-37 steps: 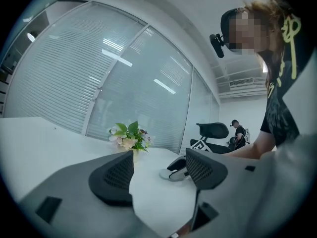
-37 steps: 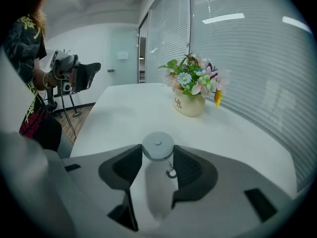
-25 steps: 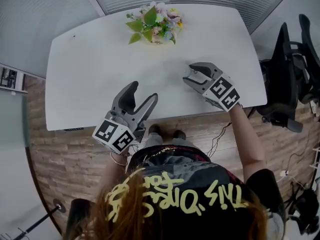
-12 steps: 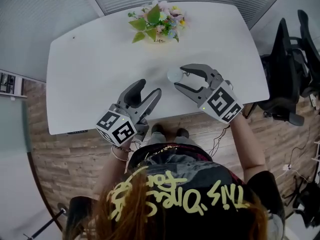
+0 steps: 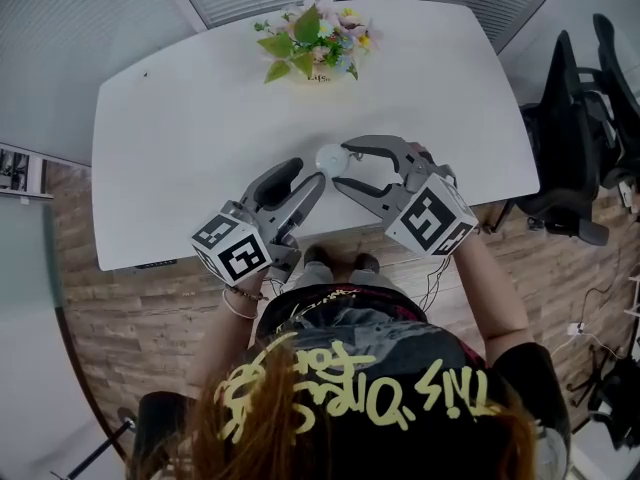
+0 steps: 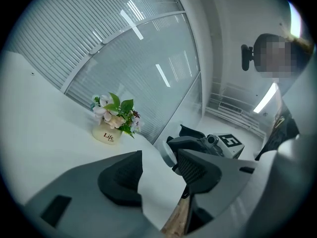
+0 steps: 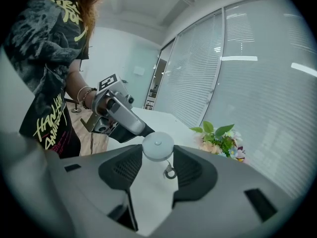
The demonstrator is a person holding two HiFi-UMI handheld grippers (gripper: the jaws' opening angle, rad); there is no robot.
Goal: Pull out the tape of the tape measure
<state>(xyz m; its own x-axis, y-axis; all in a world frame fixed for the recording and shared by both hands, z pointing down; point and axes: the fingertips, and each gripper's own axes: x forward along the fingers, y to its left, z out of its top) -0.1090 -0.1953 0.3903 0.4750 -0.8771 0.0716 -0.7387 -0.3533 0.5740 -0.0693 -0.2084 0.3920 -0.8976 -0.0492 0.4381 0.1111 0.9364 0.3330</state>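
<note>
The tape measure [image 5: 329, 158] is a small round white case, and my right gripper [image 5: 343, 166] is shut on it, holding it above the white table [image 5: 180, 138]. In the right gripper view the case [image 7: 157, 146] sits between the two pads, and a small metal pull ring [image 7: 170, 172] hangs below it. My left gripper [image 5: 306, 174] points at the case from the left, its tips just short of it. Its jaws have just been closing, but they stand open with nothing between them. In the left gripper view the case [image 6: 168, 155] shows just past the right pad.
A pot of flowers [image 5: 315, 43] stands at the far middle of the table. A black office chair [image 5: 580, 148] is off the table's right end. Both grippers hover near the table's front edge, above the wooden floor [image 5: 120, 318].
The right gripper has carried the tape measure left and up, toward the left gripper. The left gripper has rolled a little and its jaws have narrowed.
</note>
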